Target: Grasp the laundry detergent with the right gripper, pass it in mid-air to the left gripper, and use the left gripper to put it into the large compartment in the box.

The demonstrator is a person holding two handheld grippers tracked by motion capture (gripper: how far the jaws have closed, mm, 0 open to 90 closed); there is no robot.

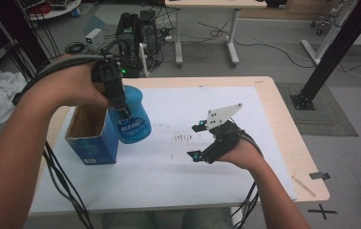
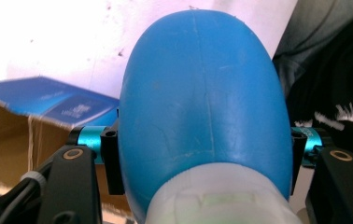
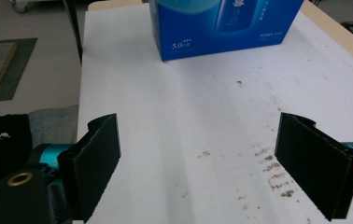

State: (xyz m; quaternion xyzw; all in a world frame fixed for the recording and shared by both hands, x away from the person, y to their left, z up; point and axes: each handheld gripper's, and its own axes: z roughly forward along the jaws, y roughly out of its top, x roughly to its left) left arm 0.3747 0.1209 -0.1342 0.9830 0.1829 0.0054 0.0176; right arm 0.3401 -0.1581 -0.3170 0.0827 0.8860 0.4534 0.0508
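On a white table [image 1: 178,181], the left gripper [image 1: 119,106] clamps a blue bottle [image 1: 133,117] beside an open box [image 1: 90,136] (right gripper [image 1: 198,141] jaws spread, empty).

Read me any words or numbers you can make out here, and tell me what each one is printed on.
"5.0" followed by small characters too blurred to read: on the side of the blue box.
White lettering on the blue bottle, which the left gripper holds: too blurred to read.
Pale print on the box in the left gripper view: too small to read.
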